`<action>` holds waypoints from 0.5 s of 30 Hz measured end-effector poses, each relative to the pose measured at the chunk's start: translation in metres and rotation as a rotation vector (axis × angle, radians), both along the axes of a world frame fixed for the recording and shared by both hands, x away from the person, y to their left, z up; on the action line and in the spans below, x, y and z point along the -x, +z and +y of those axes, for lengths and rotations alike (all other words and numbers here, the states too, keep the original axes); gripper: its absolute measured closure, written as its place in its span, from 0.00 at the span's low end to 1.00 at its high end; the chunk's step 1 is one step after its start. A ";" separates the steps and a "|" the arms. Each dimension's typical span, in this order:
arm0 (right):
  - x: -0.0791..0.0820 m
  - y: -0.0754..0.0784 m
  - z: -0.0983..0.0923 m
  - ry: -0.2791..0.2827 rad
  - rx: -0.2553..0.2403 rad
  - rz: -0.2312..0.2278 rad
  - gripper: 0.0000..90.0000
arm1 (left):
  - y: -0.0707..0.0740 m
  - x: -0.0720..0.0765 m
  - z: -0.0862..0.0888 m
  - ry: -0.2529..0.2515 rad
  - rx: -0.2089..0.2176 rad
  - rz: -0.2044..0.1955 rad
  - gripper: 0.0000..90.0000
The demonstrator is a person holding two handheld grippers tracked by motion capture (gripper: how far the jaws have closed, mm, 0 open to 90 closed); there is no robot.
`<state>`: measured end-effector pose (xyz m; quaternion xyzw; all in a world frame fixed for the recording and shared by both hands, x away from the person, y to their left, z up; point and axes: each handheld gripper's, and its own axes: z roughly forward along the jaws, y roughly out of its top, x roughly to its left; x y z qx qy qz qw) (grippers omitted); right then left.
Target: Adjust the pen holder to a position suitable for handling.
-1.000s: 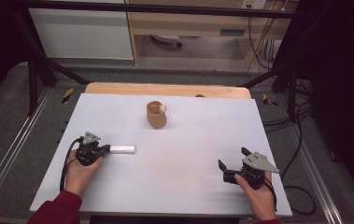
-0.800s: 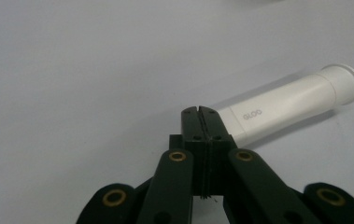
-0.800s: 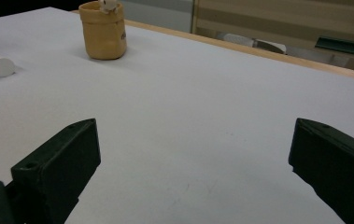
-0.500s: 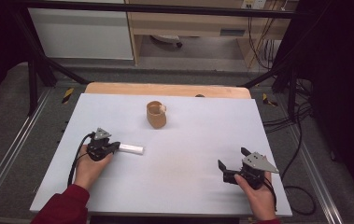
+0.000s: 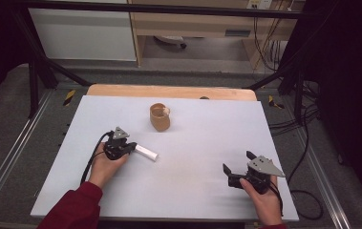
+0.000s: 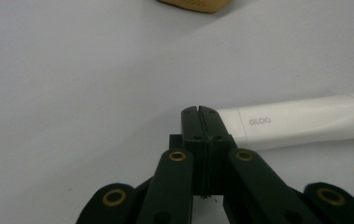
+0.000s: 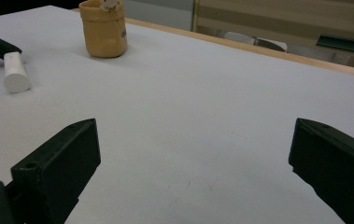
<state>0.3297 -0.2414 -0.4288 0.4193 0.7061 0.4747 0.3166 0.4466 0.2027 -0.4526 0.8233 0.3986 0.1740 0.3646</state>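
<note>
A white glue stick (image 5: 146, 152) (image 6: 300, 121) lies flat on the white table top (image 5: 202, 138), left of centre. My left gripper (image 5: 132, 149) (image 6: 200, 112) is shut with nothing between its jaws, and its tips rest against the stick's near end. A tan cup (image 5: 160, 117) (image 7: 103, 28) holding something small and white stands upright at the middle back, apart from the stick. My right gripper (image 5: 237, 162) (image 7: 195, 140) is held low over the front right of the table, open and holding nothing. From the right gripper view the glue stick (image 7: 16, 72) lies at the far left.
A wooden strip (image 5: 169, 90) runs along the table's far edge. Cables (image 5: 288, 124) lie on the floor to the right, and metal rails (image 5: 6, 162) run beside the table on both sides. Bare surface stretches between the two grippers.
My left hand has slid to the right across the table, and the glue stick has moved right ahead of the shut jaws. The right hand has stayed still.
</note>
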 end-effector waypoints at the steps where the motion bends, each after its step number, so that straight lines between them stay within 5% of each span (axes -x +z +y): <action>1: 0.000 0.000 0.000 0.001 0.000 0.002 0.03 | 0.000 0.000 -0.003 -0.006 0.001 0.000 1.00; 6: 0.001 0.000 0.000 0.000 -0.005 0.005 0.03 | 0.002 0.002 -0.004 -0.004 -0.013 -0.018 1.00; 15: 0.001 0.006 0.008 0.007 -0.034 0.013 0.03 | 0.014 0.018 0.022 0.037 0.060 -0.086 1.00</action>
